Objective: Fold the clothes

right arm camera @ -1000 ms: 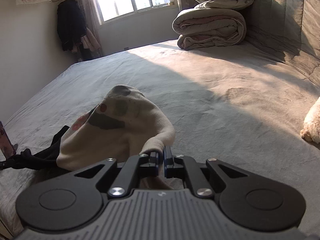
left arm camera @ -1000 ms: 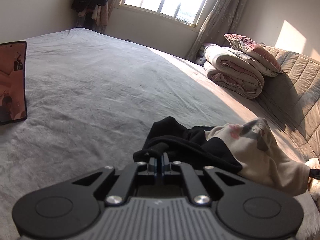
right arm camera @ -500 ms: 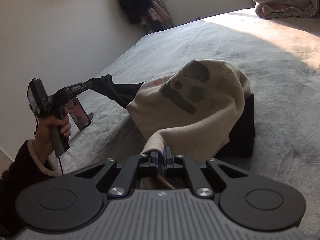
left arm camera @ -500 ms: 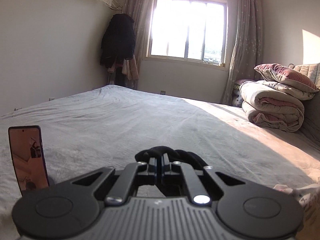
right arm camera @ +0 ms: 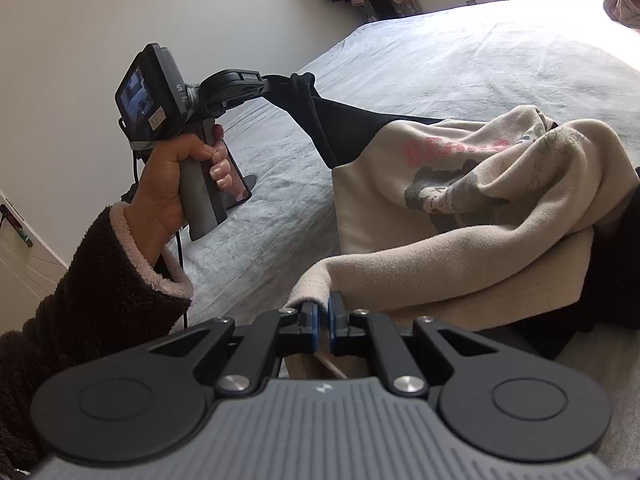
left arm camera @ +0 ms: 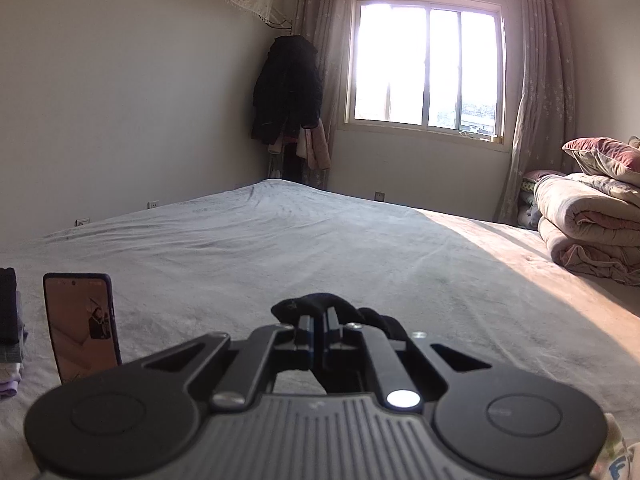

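My left gripper (left arm camera: 319, 322) is clamped on the black sleeve end (left arm camera: 316, 305) of the garment (right arm camera: 472, 200), the dark cloth bunched over the fingertips and draping back to the right of them. My right gripper (right arm camera: 323, 320) is pinched on a beige hem (right arm camera: 316, 280) of the same garment, the jaws standing only a sliver apart with the cloth between them. From the right wrist view the garment hangs stretched between the two tools: the black sleeve runs taut from the left gripper (right arm camera: 276, 84) down to the beige body with its pink and grey print, and the rest sags in folds onto the bed (right arm camera: 460, 52) near its front edge, black fabric showing beneath at the right. My left hand (right arm camera: 176, 176), in a fuzzy dark sleeve (right arm camera: 96, 280) with a pale cuff, grips the handle of its tool above the bed's left edge. A phone (left arm camera: 82, 326) stands upright on the bed near that left side, with a small pile of folded clothes (left arm camera: 10, 328) just beyond it at the frame's edge. A rolled quilt (left arm camera: 588, 228) with a pillow (left arm camera: 604, 156) on top sits at the bed's far right.
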Demonstrator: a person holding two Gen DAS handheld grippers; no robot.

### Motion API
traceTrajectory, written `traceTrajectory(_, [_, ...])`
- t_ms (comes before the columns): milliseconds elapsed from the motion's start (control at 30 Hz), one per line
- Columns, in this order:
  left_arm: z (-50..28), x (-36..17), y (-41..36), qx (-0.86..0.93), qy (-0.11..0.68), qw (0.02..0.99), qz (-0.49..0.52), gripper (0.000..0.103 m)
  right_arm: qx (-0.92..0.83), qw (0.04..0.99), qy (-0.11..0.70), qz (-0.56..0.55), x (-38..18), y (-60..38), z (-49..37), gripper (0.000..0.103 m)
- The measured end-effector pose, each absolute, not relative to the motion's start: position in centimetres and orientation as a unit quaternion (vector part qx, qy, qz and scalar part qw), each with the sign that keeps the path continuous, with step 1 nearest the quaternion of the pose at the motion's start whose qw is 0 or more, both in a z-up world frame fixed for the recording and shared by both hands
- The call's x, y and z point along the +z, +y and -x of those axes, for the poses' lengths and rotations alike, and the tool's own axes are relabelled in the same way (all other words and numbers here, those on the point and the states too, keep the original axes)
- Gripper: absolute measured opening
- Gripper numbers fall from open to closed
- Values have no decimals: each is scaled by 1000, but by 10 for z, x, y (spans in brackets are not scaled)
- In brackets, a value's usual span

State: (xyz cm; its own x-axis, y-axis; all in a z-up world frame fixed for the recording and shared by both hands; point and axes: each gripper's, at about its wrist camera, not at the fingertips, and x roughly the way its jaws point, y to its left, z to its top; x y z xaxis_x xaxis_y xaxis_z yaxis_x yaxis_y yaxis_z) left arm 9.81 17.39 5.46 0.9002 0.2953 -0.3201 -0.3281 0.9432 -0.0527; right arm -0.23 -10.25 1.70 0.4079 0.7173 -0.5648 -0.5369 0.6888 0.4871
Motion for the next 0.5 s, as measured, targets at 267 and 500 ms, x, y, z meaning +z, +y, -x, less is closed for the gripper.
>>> traceTrajectory(267, [-106,37,187,111,256,952,124,12,367,844,373,-119,25,-126,5,25])
traceTrajectory(500, [-93,17,170,47,323,937,122,41,330,869,342,-137,41,-164,1,62])
